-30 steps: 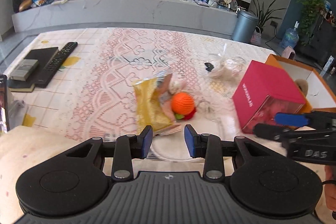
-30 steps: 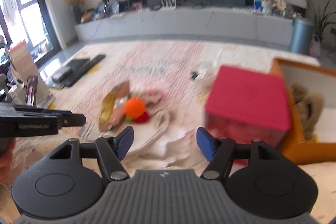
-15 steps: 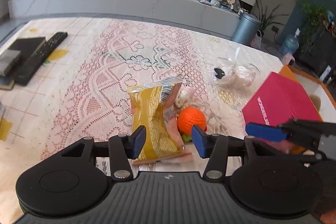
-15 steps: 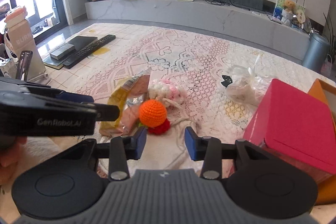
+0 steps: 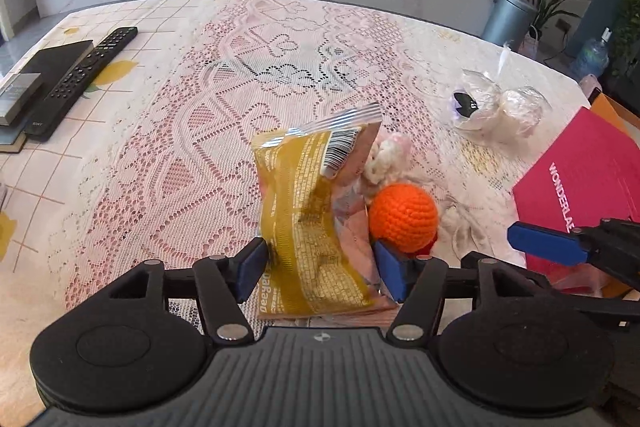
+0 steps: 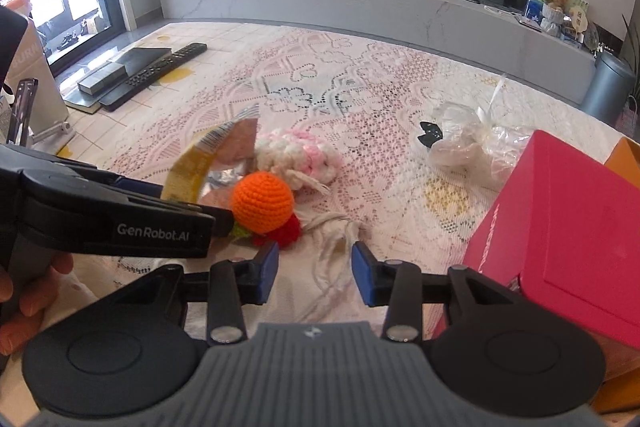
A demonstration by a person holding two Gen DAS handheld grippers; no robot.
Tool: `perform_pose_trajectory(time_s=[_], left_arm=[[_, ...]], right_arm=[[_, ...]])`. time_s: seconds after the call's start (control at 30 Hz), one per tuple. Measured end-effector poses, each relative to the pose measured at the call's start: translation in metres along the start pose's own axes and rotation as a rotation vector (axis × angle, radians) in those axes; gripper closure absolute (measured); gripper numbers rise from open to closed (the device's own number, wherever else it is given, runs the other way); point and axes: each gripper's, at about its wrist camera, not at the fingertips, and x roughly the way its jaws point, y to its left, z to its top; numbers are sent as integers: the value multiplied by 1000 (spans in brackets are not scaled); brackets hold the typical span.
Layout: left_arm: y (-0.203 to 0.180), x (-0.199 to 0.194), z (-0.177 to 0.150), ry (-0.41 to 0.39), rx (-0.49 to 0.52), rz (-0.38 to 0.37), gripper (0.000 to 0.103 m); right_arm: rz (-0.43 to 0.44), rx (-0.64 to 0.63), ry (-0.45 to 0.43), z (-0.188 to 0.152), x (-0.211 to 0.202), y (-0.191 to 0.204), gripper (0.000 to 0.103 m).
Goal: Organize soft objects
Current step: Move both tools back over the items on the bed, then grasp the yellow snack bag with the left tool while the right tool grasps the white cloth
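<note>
In your left wrist view you have 1 yellow snack packet (image 5: pixel 308 223), 1 orange crochet ball (image 5: pixel 403 217), 1 pink-and-white crochet piece (image 5: pixel 386 157), 1 clear plastic bag (image 5: pixel 496 109) and 1 red box (image 5: pixel 584 187) on the lace tablecloth (image 5: pixel 180 155). Your left gripper (image 5: pixel 318 269) sits at the lower centre with its jaws opening. The crinkled foil packet lies between the 2 blue pads, and neither pad visibly presses on it. The round ball lies just right of the right pad. At the right edge, 1 blue finger of your right gripper (image 5: pixel 548 242) pokes in. Upper left, 1 black remote (image 5: pixel 82 77) lies flat.

In your right wrist view you see the same 1 ball (image 6: pixel 262 202), knitted and spherical, at centre left, touching a red crochet bit (image 6: pixel 285 230). The fluffy pink-and-white piece (image 6: pixel 298 157) lies just above it. Your right gripper (image 6: pixel 315 273) stands partly open at the lower centre, gripping nothing. Only 1 frayed white cord (image 6: pixel 340 227) lies on the cloth between its pads. The ball sits above and left of the left pad. The flat-sided red box (image 6: pixel 568 223) fills the right.
</note>
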Motion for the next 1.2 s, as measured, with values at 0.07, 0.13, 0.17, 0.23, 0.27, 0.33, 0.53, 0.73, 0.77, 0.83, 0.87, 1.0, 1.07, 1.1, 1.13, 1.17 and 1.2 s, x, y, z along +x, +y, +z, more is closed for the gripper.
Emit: perform_pose_trajectory(time_s=[0.07, 0.13, 0.17, 0.23, 0.27, 0.33, 0.53, 0.73, 0.77, 0.83, 0.87, 1.0, 1.07, 1.1, 1.13, 1.17, 1.2], left_arm=[[-2, 3, 0, 3, 1, 8, 36], [-4, 3, 0, 3, 14, 14, 38], [-3, 3, -1, 3, 13, 13, 40], [-1, 3, -1, 4, 3, 6, 42], [1, 2, 0, 2, -4, 2, 46], [2, 0, 0, -9, -21, -3, 49], [7, -21, -5, -53, -64, -22, 52], [13, -63, -23, -84, -97, -20, 52], [14, -64, -26, -68, -100, -21, 52], [16, -64, -32, -47, -106, -22, 52], [16, -65, -34, -50, -106, -21, 52], [15, -67, -36, -65, -106, -16, 52], [14, -65, -37, -66, -104, -9, 52], [14, -64, -37, -67, -101, -8, 52], [13, -63, -37, -67, -100, -7, 52], [13, -63, -37, -66, -101, -5, 52], [14, -63, -38, -68, -109, -2, 52]], right_arm=[[10, 6, -7, 3, 0, -3, 62], [25, 5, -15, 4, 2, -3, 62], [30, 2, -15, 5, 3, -3, 62], [34, -6, -15, 4, 4, -2, 61], [34, -10, -14, 4, 4, -2, 61], [36, -13, -19, 3, 1, -3, 61], [46, 51, -33, -13, -16, -12, 57], [101, 162, -47, -35, -38, -12, 52], [117, 181, -44, -38, -39, -10, 51], [145, 214, -25, -44, -34, -6, 51], [151, 223, -12, -47, -30, -4, 51], [164, 253, 26, -50, -17, 2, 56], [158, 252, 9, -45, -19, 4, 58], [159, 256, 0, -42, -20, 5, 58], [167, 264, -9, -39, -21, 6, 58], [179, 273, -17, -36, -21, 8, 58], [186, 277, -21, -35, -20, 10, 63]])
